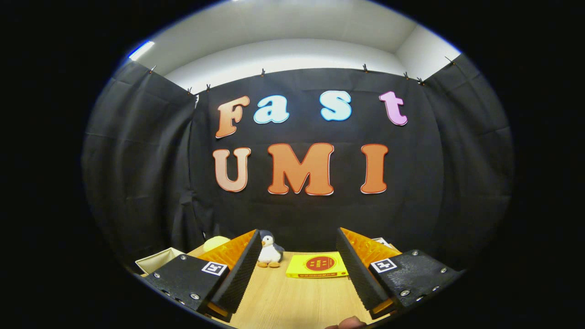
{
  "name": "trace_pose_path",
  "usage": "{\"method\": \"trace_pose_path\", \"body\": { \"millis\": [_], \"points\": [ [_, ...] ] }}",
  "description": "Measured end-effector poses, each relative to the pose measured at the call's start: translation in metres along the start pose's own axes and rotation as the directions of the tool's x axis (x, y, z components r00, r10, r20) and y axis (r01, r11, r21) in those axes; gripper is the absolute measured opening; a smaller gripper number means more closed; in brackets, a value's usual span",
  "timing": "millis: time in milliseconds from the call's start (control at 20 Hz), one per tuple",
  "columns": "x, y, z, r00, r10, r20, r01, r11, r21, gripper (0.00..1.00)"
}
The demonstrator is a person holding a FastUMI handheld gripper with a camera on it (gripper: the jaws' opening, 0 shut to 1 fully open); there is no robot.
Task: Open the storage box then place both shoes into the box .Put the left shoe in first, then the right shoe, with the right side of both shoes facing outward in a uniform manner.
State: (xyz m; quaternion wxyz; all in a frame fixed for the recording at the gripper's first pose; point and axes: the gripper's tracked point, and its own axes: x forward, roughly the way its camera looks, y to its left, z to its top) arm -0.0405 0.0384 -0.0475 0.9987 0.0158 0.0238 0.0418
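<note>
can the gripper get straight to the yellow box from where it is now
Probably yes. The gripper is open, and the yellow box lies flat on the wooden table just beyond its fingers, in line with the gap. The penguin toy stands beside it, off that path.

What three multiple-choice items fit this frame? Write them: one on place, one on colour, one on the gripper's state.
1. The penguin plush toy stands:
A. beside the yellow box, beyond the fingers
B. on the yellow box
C. clamped between the fingers

2. The flat box on the wooden table is:
A. green
B. yellow
C. white

3. The gripper is:
A. shut on the toy
B. shut, holding nothing
C. open

Key: 1 A, toy sits on the table next to the box; 2 B, yellow with a red circle; 3 C, fingers wide apart, nothing between.
</note>
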Motion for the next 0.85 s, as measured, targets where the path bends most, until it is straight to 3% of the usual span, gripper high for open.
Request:
{"method": "trace_pose_path", "body": {
  "millis": [250, 850],
  "points": [
    [0.001, -0.015, 0.028, 0.993, 0.007, 0.12, -0.005, 1.0, -0.01, 0.98],
    [0.003, -0.011, 0.031, 0.994, 0.033, 0.108, -0.033, 0.999, -0.005, 0.98]
  ]
}}
